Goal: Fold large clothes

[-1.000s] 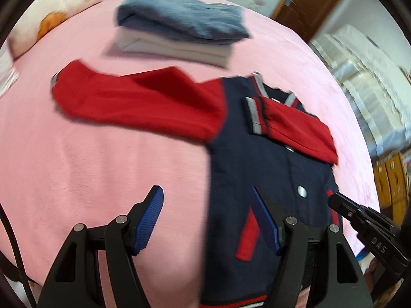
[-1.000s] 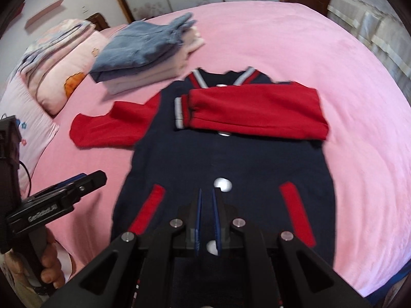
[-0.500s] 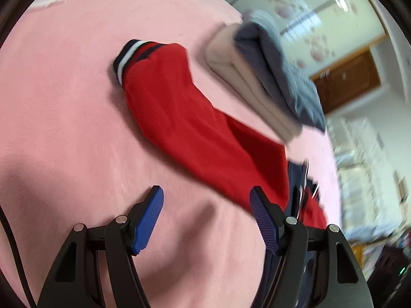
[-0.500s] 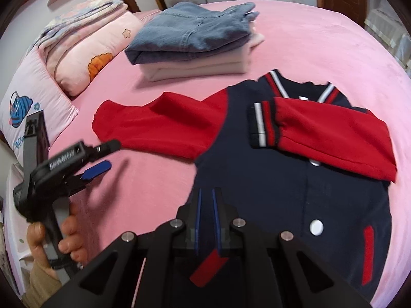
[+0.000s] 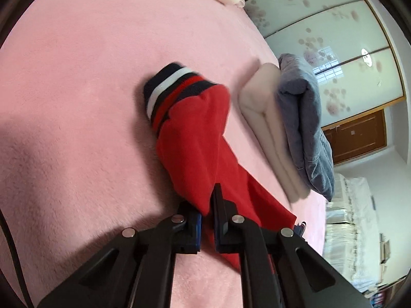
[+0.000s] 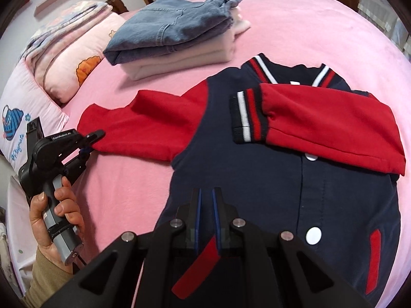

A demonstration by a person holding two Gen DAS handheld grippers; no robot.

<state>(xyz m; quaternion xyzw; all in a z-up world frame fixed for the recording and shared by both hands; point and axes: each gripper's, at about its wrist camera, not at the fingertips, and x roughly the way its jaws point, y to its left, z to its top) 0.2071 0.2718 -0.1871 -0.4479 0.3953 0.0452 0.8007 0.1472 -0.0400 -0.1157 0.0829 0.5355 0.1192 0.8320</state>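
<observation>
A navy varsity jacket (image 6: 257,179) with red sleeves lies face up on the pink bed (image 6: 308,25). One red sleeve (image 6: 321,120) is folded across its chest. The other red sleeve (image 6: 143,125) stretches out to the left, and its striped cuff (image 5: 174,89) shows in the left wrist view. My left gripper (image 5: 208,205) is closing on this sleeve's edge, with red cloth pinched between its pads. The right wrist view shows the left gripper (image 6: 87,141) at the sleeve's outer end, held by a hand (image 6: 56,205). My right gripper (image 6: 206,192) is shut with nothing in it, over the jacket's lower left front.
Folded jeans (image 6: 174,25) lie on a folded cream garment (image 6: 192,59) behind the jacket. Pillows (image 6: 69,71) line the bed's left side. Wardrobe doors (image 5: 334,38) and a brown door (image 5: 359,138) stand beyond the bed.
My left gripper swung to the outstretched sleeve, rolled, and went from wide open to shut on the red cloth. My right gripper drifted left over the jacket and stayed shut.
</observation>
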